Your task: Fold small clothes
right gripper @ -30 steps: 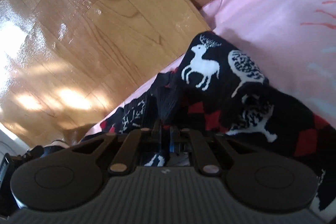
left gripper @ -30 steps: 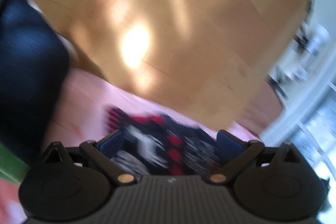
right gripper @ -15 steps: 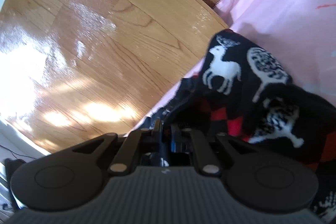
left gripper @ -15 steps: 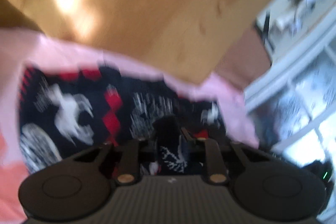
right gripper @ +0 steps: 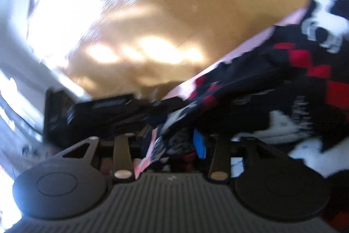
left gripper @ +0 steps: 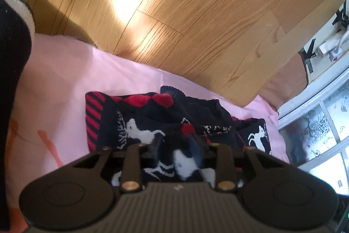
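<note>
A small dark knitted sweater with white reindeer and red diamonds is seen lying crumpled on a pink sheet, near the sheet's edge, beyond which a sunlit wooden floor is spread. The garment is bunched, not flat – a striped red cuff is turned out at one side and folds are heaped in the middle.

A fold of the knit is seen between the fingers of the left gripper; the jaws are narrow but opening, and whether the pads press the cloth cannot be told. The right gripper is shown in a badly blurred view: its jaws are opening too, a bunch of the fabric and a pale strip lie between them, and no firm pinch can be made out. The left gripper's black body is seen just beyond it.

Several risks are judged from here. With both jaws parting while cloth is between them, a fold may snag on a pad and be dragged out of shape – or the released heap may slump back into a lump. The sweater may also be nudged over the sheet's near edge toward the floor.
</note>
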Demonstrator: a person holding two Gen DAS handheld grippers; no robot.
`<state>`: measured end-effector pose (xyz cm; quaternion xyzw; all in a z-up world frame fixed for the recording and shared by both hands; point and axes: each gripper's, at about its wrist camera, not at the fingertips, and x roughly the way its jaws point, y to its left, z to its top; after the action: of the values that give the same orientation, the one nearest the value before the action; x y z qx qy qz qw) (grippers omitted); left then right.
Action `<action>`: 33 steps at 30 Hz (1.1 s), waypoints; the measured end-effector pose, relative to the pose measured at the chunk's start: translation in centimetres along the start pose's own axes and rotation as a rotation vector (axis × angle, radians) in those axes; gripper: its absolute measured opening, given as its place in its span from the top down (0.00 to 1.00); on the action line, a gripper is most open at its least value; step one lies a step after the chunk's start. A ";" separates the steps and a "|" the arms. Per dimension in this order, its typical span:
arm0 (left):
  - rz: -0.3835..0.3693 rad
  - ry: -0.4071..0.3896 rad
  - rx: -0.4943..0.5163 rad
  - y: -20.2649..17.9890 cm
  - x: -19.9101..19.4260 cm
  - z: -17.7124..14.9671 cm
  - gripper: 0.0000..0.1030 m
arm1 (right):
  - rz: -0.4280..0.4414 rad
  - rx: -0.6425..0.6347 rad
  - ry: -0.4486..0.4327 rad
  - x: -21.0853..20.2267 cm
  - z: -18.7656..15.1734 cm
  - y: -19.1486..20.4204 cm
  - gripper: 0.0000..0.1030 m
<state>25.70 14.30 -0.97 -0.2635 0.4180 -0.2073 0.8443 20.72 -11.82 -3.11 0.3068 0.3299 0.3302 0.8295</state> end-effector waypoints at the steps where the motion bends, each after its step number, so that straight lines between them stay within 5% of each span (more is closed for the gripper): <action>1: 0.003 -0.003 0.007 -0.1 0.0 -0.1 0.71 | 0.029 -0.036 0.040 0.5 -0.4 0.6 0.56; 6: 0.011 -0.022 0.016 -0.4 -0.2 0.7 0.80 | 0.193 -0.126 0.173 1.0 -1.4 2.4 0.67; 9: 0.009 -0.033 0.006 -0.3 -1.0 0.9 0.77 | 0.209 -0.084 0.187 0.9 -1.1 2.0 0.63; 10: 0.009 -0.039 0.008 -0.3 -1.4 0.9 0.72 | 0.212 -0.070 0.180 0.5 -0.8 1.8 0.60; 12: 0.012 -0.034 0.016 -0.6 -2.1 0.6 0.41 | 0.224 -0.055 0.167 -0.3 -0.5 1.5 0.60; 15: 0.011 -0.030 0.055 -1.6 -3.1 -0.4 0.19 | 0.256 -0.071 0.065 -3.4 0.9 1.5 0.60; 17: 0.008 -0.023 0.079 -2.4 -3.2 -1.0 0.17 | 0.197 -0.070 -0.041 -5.6 2.1 0.8 0.60; 19: 0.037 -0.012 0.108 -3.1 -2.7 -1.7 0.24 | 0.055 -0.026 -0.175 -7.5 3.1 -0.5 0.59; 21: 0.072 0.010 0.154 -3.7 -1.8 -2.4 0.66 | -0.064 0.056 -0.246 -8.3 3.7 -2.0 0.59; 23: 0.155 0.017 0.226 -4.2 -1.1 -3.3 0.81 | -0.154 0.154 -0.256 -8.5 4.0 -3.8 0.59; 25: 0.203 -0.019 0.274 -4.1 -1.3 -3.9 0.84 | -0.201 0.217 -0.220 -8.0 4.0 -4.7 0.64; 29: 0.205 -0.062 0.207 -2.0 -2.0 -3.9 0.84 | -0.233 0.175 -0.162 -6.6 4.0 -3.5 0.66; 33: 0.256 -0.077 0.231 -2.9 -2.1 -4.2 0.81 | -0.274 0.223 -0.152 -6.2 3.7 -3.6 0.80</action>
<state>20.70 12.17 -0.08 -0.1171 0.3888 -0.1343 0.9039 21.20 -19.70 -1.40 0.3729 0.3395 0.1513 0.8502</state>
